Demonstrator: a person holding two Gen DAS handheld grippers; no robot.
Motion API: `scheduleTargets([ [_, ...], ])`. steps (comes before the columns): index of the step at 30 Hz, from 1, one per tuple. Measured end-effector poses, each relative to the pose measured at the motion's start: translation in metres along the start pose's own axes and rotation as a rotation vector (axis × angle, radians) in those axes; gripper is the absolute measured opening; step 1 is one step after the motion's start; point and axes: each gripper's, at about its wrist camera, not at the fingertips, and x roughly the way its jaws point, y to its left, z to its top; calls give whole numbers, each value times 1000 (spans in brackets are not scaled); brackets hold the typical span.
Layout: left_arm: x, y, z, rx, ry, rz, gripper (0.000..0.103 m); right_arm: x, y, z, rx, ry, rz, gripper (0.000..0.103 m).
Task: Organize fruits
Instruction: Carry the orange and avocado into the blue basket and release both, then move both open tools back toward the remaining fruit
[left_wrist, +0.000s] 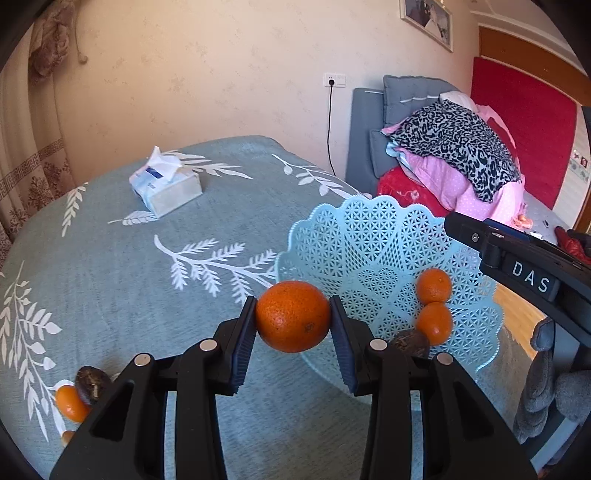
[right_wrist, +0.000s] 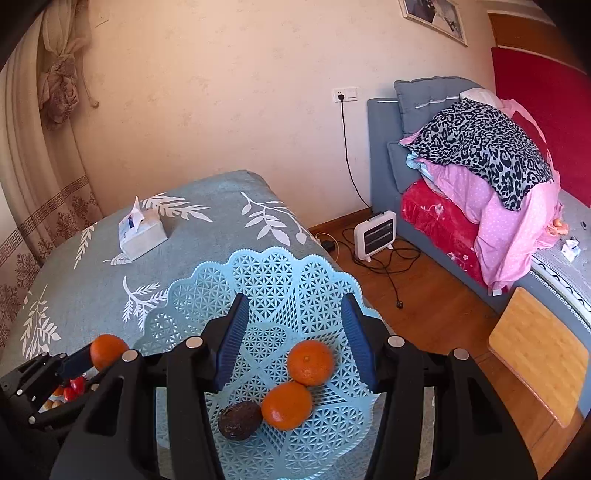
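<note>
Orange (left_wrist: 293, 315) clamped between the pads of the left gripper (left_wrist: 293, 321), just short of the blue lattice basket (left_wrist: 354, 236) at 2 o'clock. Right gripper (right_wrist: 293, 343) hangs above the basket, jaws apart and empty. Basket contents: two tangerines (right_wrist: 310, 362) and one dark fruit (right_wrist: 239, 420). Farther off, at 11 o'clock, one tissue box (left_wrist: 168, 184) lies on the leaf-patterned tablecloth (left_wrist: 110, 266).

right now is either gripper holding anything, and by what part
The left gripper holds an orange, its pads pressed on the fruit's two opposite sides. The right gripper is open above the basket and holds nothing.
</note>
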Motion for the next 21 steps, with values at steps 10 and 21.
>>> scheduleTargets([
  [10, -7, 12, -3, -23, -44, 31, 72, -1, 6, -2, -11, -7, 1, 54],
  [21, -31, 39, -7, -62, -71, 122, 87, -10, 19, -5, -34, -19, 22, 55],
])
